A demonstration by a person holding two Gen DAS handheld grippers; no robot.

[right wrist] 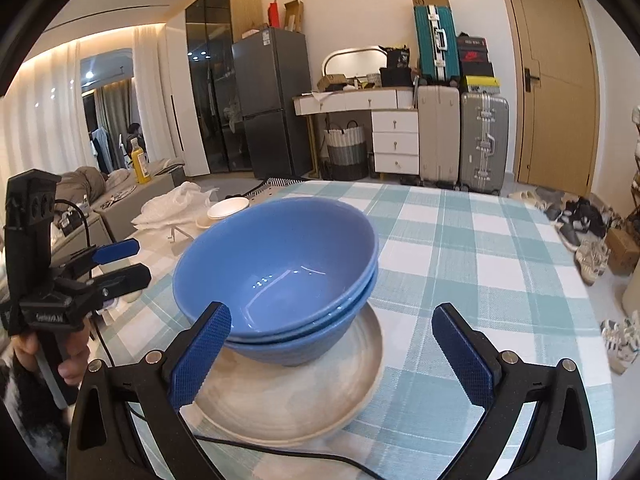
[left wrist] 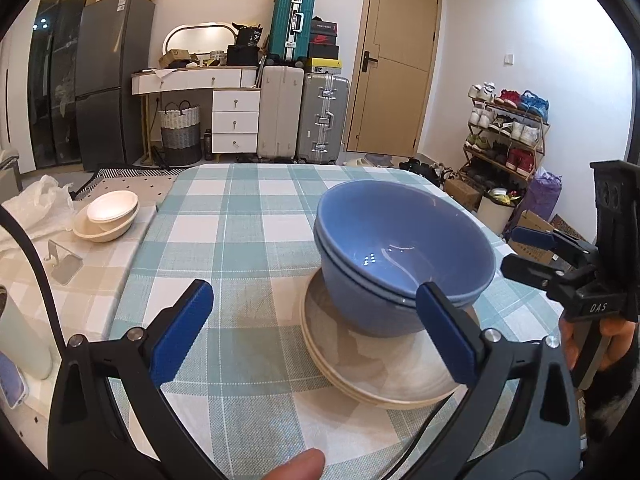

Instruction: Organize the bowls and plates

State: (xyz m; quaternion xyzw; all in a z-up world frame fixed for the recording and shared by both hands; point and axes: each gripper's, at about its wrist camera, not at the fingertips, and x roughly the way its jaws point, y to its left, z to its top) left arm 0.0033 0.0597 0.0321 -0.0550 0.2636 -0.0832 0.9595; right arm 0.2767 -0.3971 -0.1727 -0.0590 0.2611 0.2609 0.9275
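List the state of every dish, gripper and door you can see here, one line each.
Blue bowls: two nested, upright, empty, on the plates.
Beige plates: stacked on the checked tablecloth.
White bowls: nested, off to the side.
Left gripper: open, holding nothing.
Right gripper: open, holding nothing.
Door: closed.

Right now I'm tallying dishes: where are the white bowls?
Left wrist view, far left: white bowls nested on the beige checked surface beside the white plastic bag.
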